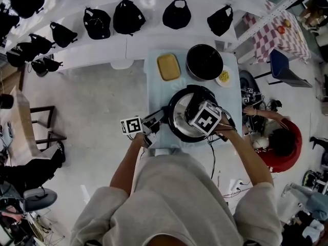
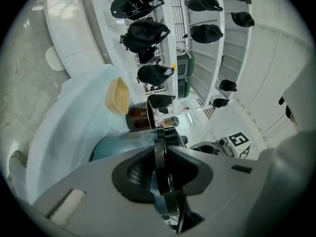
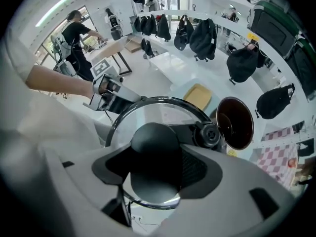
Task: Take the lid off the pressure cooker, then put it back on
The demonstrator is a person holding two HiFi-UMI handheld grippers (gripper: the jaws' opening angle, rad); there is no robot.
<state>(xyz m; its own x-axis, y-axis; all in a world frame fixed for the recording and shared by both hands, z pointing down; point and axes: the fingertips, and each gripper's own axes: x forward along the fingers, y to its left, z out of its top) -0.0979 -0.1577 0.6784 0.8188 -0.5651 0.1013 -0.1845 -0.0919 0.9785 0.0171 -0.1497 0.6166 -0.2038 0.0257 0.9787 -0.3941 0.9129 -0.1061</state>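
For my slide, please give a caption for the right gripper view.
Right claw closed on the black knob of the lid; yellow tray and dark pot behind.

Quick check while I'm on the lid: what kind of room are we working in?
Probably a lab or recording room, not a home kitchen: black bags line white curved shelves, the pressure cooker sits on a small cloth-covered table, and cables and gear lie on the floor.

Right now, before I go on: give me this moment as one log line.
left gripper: shut on cooker handle | right gripper: shut on lid knob | lid: over cooker, seating unclear
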